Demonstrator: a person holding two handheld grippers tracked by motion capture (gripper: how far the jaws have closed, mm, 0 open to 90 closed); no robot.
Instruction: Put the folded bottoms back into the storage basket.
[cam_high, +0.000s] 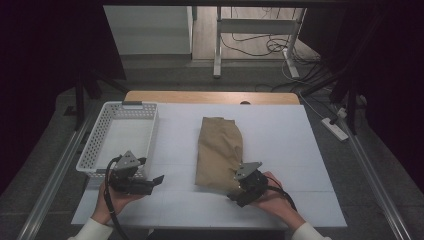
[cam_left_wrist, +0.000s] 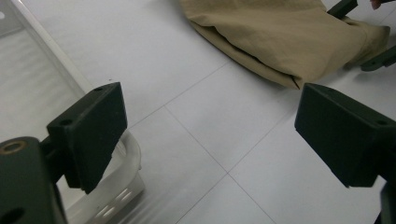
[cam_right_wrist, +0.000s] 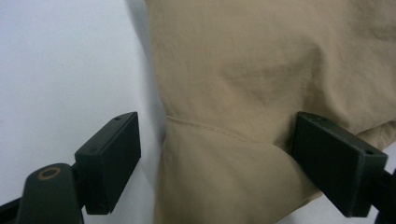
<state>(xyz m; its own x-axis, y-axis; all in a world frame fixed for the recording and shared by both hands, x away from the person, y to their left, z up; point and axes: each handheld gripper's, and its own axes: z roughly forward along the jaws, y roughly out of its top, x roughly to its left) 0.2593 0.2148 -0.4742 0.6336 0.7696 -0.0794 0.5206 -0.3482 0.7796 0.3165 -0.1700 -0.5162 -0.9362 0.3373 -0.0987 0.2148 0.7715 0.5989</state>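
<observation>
A folded tan cloth lies in the middle of the white table. My right gripper sits at the cloth's near right corner. In the right gripper view it is open, its jaws wide apart on either side of a folded edge of the cloth. My left gripper is held near the table's front left, pointing right toward the cloth. It is open with only bare table between its jaws, and the cloth lies farther off.
A white perforated basket stands at the left, its near corner right beside my left gripper; its rim runs along the left jaw. A bare white tabletop lies right of the cloth. A wooden edge borders the back.
</observation>
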